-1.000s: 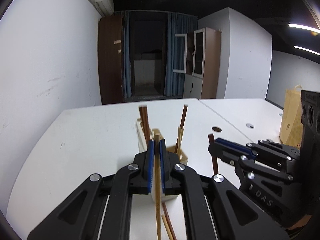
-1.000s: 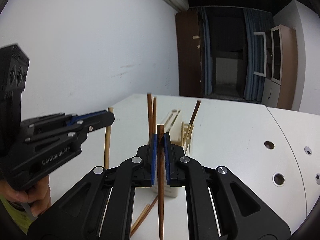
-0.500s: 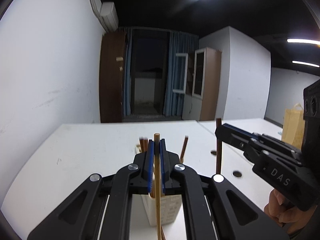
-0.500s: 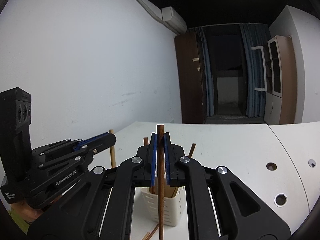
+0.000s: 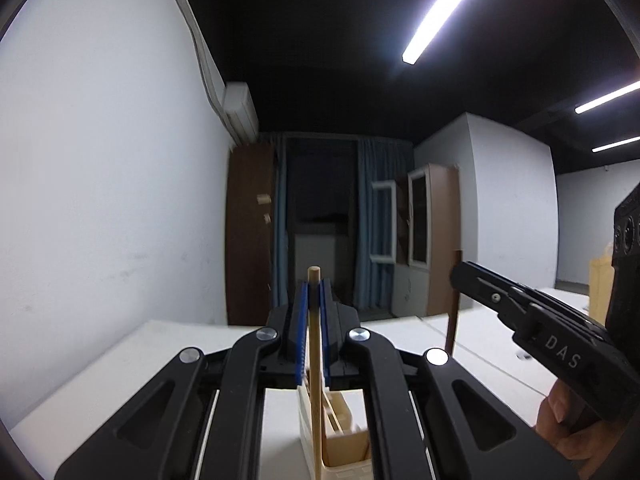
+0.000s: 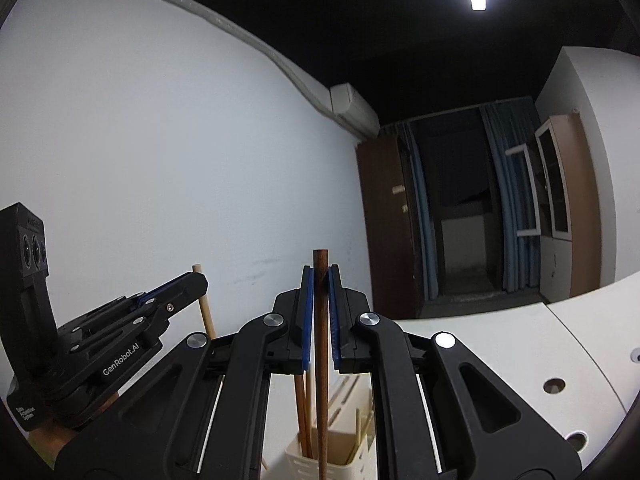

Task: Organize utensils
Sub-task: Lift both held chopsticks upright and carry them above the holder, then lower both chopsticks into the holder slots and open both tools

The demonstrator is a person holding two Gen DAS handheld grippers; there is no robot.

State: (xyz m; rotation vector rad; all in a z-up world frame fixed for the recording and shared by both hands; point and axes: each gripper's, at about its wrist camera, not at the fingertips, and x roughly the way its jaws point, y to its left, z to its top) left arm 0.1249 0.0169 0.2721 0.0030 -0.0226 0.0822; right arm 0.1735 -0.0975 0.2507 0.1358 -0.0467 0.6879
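My left gripper point(image 5: 314, 292) is shut on a light wooden chopstick point(image 5: 316, 380) held upright over the cream utensil holder point(image 5: 340, 436). My right gripper point(image 6: 320, 280) is shut on a dark brown chopstick point(image 6: 321, 360), also upright, its lower end down at the holder point(image 6: 340, 456). Several chopsticks stand in the holder. The right gripper point(image 5: 460, 276) with its dark chopstick point(image 5: 453, 320) shows in the left wrist view. The left gripper point(image 6: 200, 280) with its light chopstick point(image 6: 206, 312) shows in the right wrist view.
The holder stands on a white table point(image 5: 140, 360) with round cable holes point(image 6: 554, 386) at the right. A brown paper bag point(image 5: 600, 276) stands far right. A white wall point(image 6: 160, 160) runs along the left side.
Both grippers have risen and tilted upward with their chopsticks; the views now show more wall and ceiling. The holder has dropped to the bottom of both views.
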